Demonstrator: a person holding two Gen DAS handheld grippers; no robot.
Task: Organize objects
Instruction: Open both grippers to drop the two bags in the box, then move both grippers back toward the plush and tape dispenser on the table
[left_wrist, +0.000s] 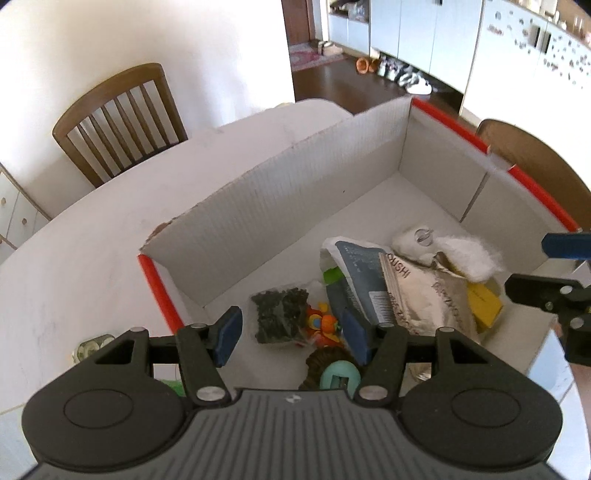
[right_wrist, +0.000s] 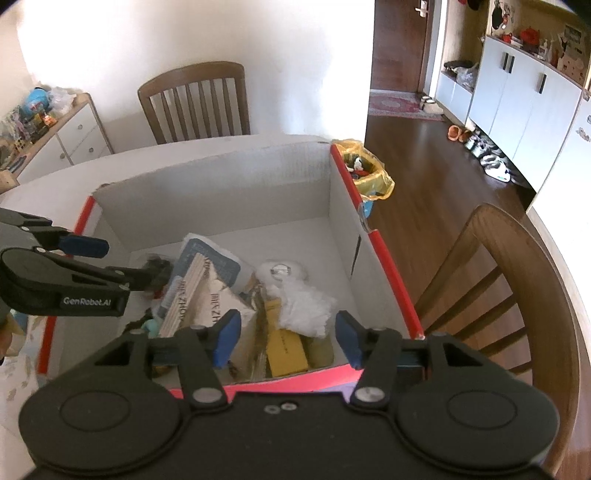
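Both grippers poised over the box (left_wrist: 280, 206) on the surface (left_wrist: 92, 236), fingers apart, nothing between them. Left gripper (left_wrist: 291, 332) above the near-left corner, over a dark bag (left_wrist: 279, 314) and a small orange toy (left_wrist: 325, 325). Right gripper (right_wrist: 286, 338) above the near-right corner, over a yellow packet (right_wrist: 286, 350) and white fluff (right_wrist: 304, 306). Packets heaped mid-box, long axes running near to far. Likely next item outside the box; only a small jar (left_wrist: 90, 347) visible, just left of the left gripper, so the left hand nearer.

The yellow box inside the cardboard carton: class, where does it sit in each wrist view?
Left wrist: yellow box, right of centre, under white fluff.
Right wrist: yellow box, low centre, near the red rim.
Shared landmark: the white fluffy toy.
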